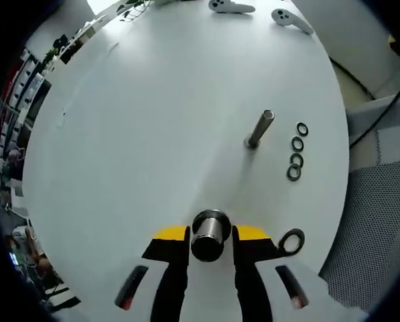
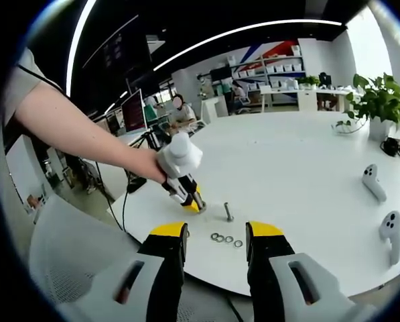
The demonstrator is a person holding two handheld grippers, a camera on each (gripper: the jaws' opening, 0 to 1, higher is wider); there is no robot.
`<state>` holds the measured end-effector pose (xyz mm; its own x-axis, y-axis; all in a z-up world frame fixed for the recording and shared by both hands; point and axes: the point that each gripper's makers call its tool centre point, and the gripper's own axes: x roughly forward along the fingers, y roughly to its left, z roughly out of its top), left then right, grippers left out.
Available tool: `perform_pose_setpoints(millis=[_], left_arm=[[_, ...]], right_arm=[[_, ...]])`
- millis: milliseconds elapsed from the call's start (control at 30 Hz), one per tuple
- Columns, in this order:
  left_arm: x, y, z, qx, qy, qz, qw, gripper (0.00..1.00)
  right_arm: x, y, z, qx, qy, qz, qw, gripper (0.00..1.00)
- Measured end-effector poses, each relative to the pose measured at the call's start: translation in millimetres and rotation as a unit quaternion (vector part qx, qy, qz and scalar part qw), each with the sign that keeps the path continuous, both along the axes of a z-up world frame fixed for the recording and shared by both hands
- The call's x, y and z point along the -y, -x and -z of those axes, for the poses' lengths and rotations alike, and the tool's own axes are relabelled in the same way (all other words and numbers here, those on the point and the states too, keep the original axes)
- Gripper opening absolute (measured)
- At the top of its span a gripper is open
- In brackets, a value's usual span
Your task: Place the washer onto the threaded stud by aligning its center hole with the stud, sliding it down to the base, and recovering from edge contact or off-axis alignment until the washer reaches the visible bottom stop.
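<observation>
A slim threaded stud (image 1: 260, 129) (image 2: 228, 212) stands upright on the round white table (image 1: 153, 134). Several black washers (image 1: 297, 151) (image 2: 225, 239) lie in a row just beside it, apart from it. Another washer (image 1: 293, 241) lies flat by my left gripper's right jaw. My left gripper (image 1: 210, 236) (image 2: 186, 191) is shut on a short metal cylinder (image 1: 210, 235), seen end-on, and sits low near the table's edge, left of the stud in the right gripper view. Back from the table, my right gripper (image 2: 216, 231) hangs open with nothing between its fingers.
Two white controllers (image 1: 232, 7) (image 2: 372, 181) lie on the far side of the table. A person's bare arm (image 2: 72, 127) holds the left gripper. A grey mesh chair (image 1: 374, 221) stands by the table edge, and a potted plant (image 2: 380, 100) sits at the back.
</observation>
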<state>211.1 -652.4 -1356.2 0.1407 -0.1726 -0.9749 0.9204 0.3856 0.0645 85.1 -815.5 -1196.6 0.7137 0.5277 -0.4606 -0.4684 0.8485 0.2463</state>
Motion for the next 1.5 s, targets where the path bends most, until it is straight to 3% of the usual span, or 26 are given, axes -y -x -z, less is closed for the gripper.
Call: perform_pose_setpoints(millis=[333, 800, 1500], left_arm=[[-17, 0.5, -16.6, 0.005, 0.027, -0.06, 0.9978, 0.28], [-18, 30.3, -25.4, 0.004, 0.065, -0.104, 0.9925, 0.3], [-1, 88.1, 4.3, -0.026, 0.065, -0.087, 0.9937, 0.32]], right_arm=[[-2, 1, 0.7, -0.001, 0.003, -0.007, 1.0, 0.37], [-3, 2, 0.9, -0.001, 0.004, -0.011, 0.9999, 0.36], [-3, 2, 1.5, -0.001, 0.004, -0.01, 0.9999, 0.36]])
